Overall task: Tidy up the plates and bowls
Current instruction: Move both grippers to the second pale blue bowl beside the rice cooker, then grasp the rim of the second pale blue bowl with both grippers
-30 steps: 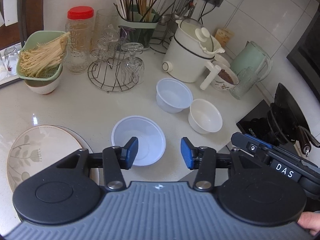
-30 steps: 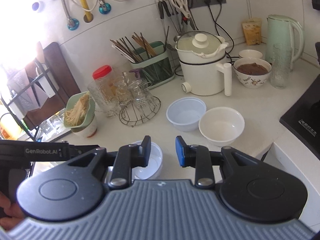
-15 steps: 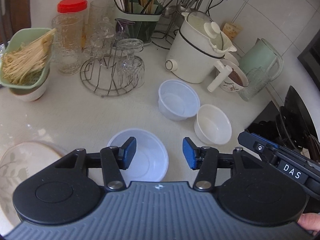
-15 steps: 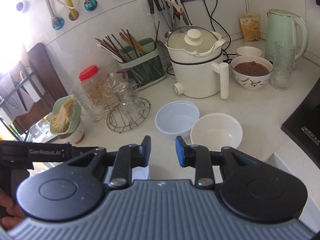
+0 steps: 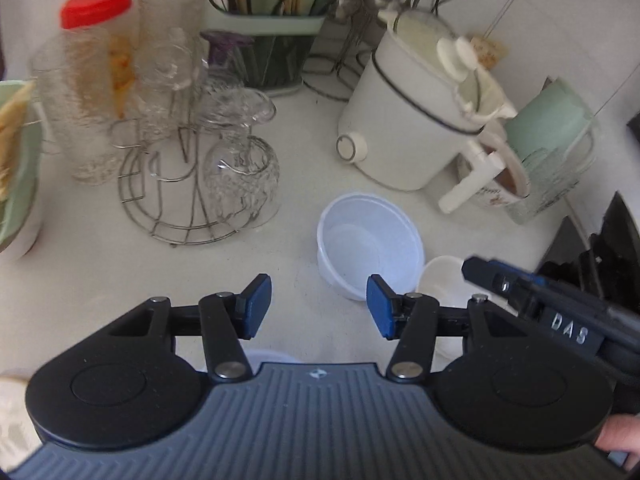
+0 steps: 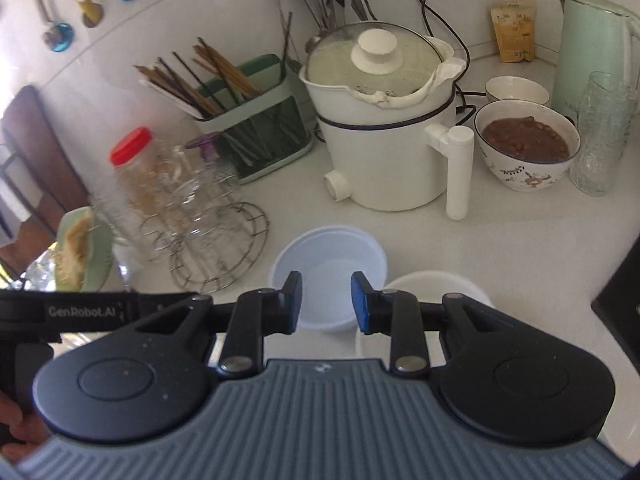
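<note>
A translucent plastic bowl [image 5: 370,242] stands on the white counter, just ahead and right of my open, empty left gripper [image 5: 318,307]. A white ceramic bowl [image 5: 442,280] sits right beside it, partly hidden by the right gripper's body. In the right wrist view my right gripper [image 6: 326,303] is open and empty, its fingertips just above the near rim of the plastic bowl [image 6: 330,268]. The white bowl [image 6: 436,284] lies to the right, half hidden behind the right finger. A sliver of another plastic bowl [image 5: 266,356] shows under the left gripper, and a plate edge [image 5: 12,420] at far left.
A white electric pot [image 6: 384,136] stands behind the bowls. A patterned bowl of brown food [image 6: 526,146], a glass [image 6: 600,132] and a green kettle [image 6: 592,44] are at right. A wire rack with glasses [image 5: 208,176], a red-lidded jar [image 5: 96,92] and a chopstick holder [image 6: 248,132] are at left. A black stove [image 5: 600,256] is at right.
Both grippers have moved forward toward the two bowls. The near plastic bowl and the plate have slid almost out of the left view. Both jaws stayed open.
</note>
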`<act>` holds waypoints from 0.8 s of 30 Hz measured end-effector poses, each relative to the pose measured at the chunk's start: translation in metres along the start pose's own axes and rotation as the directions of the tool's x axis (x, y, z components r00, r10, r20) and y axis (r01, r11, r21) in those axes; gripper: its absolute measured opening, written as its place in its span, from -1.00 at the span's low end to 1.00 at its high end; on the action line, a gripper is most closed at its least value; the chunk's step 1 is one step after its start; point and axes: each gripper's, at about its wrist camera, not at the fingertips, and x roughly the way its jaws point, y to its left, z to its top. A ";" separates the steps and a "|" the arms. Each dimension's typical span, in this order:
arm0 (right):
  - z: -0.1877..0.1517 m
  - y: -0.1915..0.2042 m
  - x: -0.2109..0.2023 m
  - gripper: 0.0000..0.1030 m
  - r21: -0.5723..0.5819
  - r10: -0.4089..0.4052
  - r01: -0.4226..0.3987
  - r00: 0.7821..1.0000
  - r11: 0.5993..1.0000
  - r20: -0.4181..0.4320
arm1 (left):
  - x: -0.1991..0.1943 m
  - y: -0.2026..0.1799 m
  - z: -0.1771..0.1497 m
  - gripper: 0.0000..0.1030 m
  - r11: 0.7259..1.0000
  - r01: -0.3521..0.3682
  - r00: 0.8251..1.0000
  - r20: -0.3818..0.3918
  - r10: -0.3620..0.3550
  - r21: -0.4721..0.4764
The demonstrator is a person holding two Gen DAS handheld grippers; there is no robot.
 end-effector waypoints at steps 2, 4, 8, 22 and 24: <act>0.007 -0.006 0.018 -0.41 0.002 -0.021 0.021 1.000 1.000 -0.018 | 0.018 -0.001 0.008 0.14 1.000 0.006 1.000 -0.027 -0.006 -0.007; 0.013 -0.011 0.035 -0.41 0.006 -0.043 0.043 0.999 0.999 -0.032 | 0.035 -0.001 0.014 0.14 1.000 0.006 0.999 -0.053 -0.007 -0.015; 0.021 -0.020 0.063 -0.40 0.017 -0.065 0.066 0.996 0.998 -0.069 | 0.062 -0.002 0.026 0.14 0.999 0.027 0.995 -0.099 -0.031 -0.037; 0.022 -0.031 0.122 -0.42 -0.012 -0.108 0.107 0.980 0.994 -0.167 | 0.119 0.002 0.041 -0.28 0.995 0.030 0.977 -0.209 -0.049 -0.094; 0.021 -0.032 0.126 -0.43 -0.006 -0.104 0.105 0.979 0.994 -0.175 | 0.123 0.003 0.042 -0.48 0.995 0.031 0.975 -0.218 -0.052 -0.097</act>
